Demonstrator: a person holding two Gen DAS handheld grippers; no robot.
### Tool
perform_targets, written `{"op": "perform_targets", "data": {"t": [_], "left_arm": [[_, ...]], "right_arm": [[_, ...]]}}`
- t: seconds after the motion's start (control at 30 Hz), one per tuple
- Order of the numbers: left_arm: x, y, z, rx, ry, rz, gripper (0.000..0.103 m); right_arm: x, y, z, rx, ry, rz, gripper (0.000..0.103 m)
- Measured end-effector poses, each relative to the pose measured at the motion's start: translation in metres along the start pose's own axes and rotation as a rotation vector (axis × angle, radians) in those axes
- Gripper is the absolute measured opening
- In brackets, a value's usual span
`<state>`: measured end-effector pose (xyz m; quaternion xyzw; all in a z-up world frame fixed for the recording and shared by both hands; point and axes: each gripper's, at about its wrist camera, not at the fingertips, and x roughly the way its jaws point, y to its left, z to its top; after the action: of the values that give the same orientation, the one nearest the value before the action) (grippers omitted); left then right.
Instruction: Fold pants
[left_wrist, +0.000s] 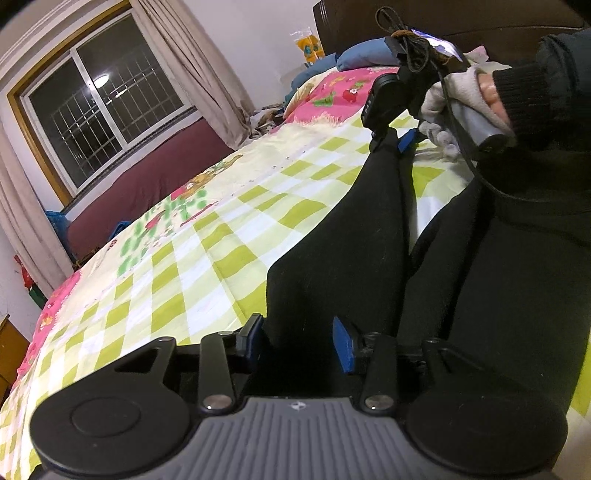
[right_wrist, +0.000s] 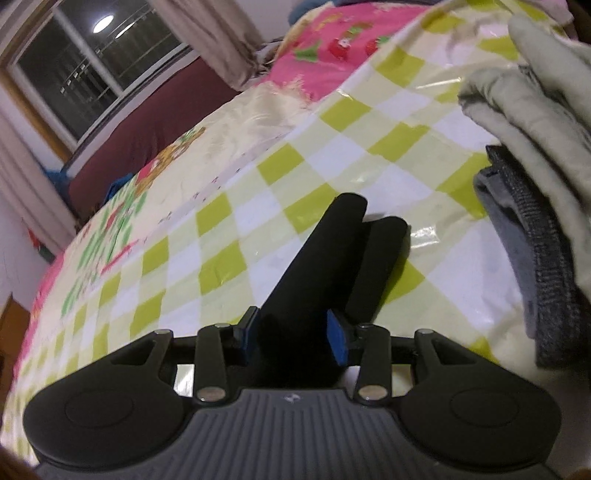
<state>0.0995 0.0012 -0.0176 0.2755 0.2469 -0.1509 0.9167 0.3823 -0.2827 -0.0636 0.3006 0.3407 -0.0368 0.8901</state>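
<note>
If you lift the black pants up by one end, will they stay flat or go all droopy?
Probably droopy. The black pants are soft cloth that already bends and creases across the bed. They likely won't slide much either, since the fabric looks matte and fuzzy, not shiny like the bed cover.

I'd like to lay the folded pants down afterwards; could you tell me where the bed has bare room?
The checked bedspread is bare from the black pants across to the window-side edge, and up to the blue pillow. It is crowded on the other side: grey folded clothes sit there, and both claws, left and right, straddle pants fabric.
</note>
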Motion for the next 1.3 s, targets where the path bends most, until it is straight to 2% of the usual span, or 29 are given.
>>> {"op": "perform_targets", "data": {"t": [0.03,0.07,0.1,0.13,0.3,0.5,0.63,0.77,0.83,0.9,0.97,1.03,1.13,1.23,1.3], "left_arm": [[0.000,0.000,0.000,-0.001,0.001,-0.001,0.056],[0.001,0.000,0.000,-0.001,0.002,-0.001,0.056],[0.001,-0.001,0.000,0.000,0.005,0.000,0.056],[0.001,-0.001,0.001,0.002,0.007,0.000,0.056],[-0.005,0.000,0.004,0.015,0.006,0.003,0.056],[-0.028,-0.004,0.018,0.043,-0.054,0.007,0.056],[-0.050,-0.013,0.028,0.072,-0.105,-0.008,0.056],[-0.071,-0.025,0.027,0.100,-0.137,-0.053,0.058],[-0.072,-0.034,0.023,0.115,-0.115,-0.079,0.060],[-0.071,-0.045,0.017,0.144,-0.079,-0.101,0.060],[-0.070,-0.055,0.013,0.177,-0.056,-0.116,0.060],[-0.070,-0.063,0.009,0.204,-0.037,-0.124,0.060],[-0.066,-0.073,0.008,0.233,-0.025,-0.123,0.061],[-0.063,-0.079,0.012,0.235,-0.031,-0.118,0.061],[-0.063,-0.080,0.018,0.227,-0.047,-0.124,0.061]], "right_arm": [[0.003,0.000,0.001,-0.007,0.003,0.006,0.041],[0.007,-0.001,0.003,-0.007,0.012,0.011,0.033],[0.010,-0.002,0.005,0.003,0.024,0.015,0.015],[0.012,-0.004,0.006,0.024,0.042,0.027,0.010],[-0.026,-0.004,0.017,0.078,0.000,0.164,0.008],[-0.128,-0.004,0.039,0.055,-0.103,0.300,0.007],[-0.201,-0.010,0.040,0.023,-0.165,0.333,0.007],[-0.261,-0.045,0.010,0.052,-0.198,0.309,0.006],[-0.262,-0.071,-0.012,0.037,-0.164,0.185,0.006],[-0.244,-0.106,-0.030,0.116,-0.092,0.077,0.006],[-0.229,-0.137,-0.047,0.239,-0.047,0.067,0.006],[-0.221,-0.149,-0.058,0.290,-0.041,0.070,0.006],[-0.214,-0.145,-0.058,0.279,-0.044,0.088,0.012],[-0.203,-0.141,-0.047,0.264,-0.017,0.151,0.017],[-0.198,-0.134,-0.037,0.236,-0.027,0.137,0.020]]}}
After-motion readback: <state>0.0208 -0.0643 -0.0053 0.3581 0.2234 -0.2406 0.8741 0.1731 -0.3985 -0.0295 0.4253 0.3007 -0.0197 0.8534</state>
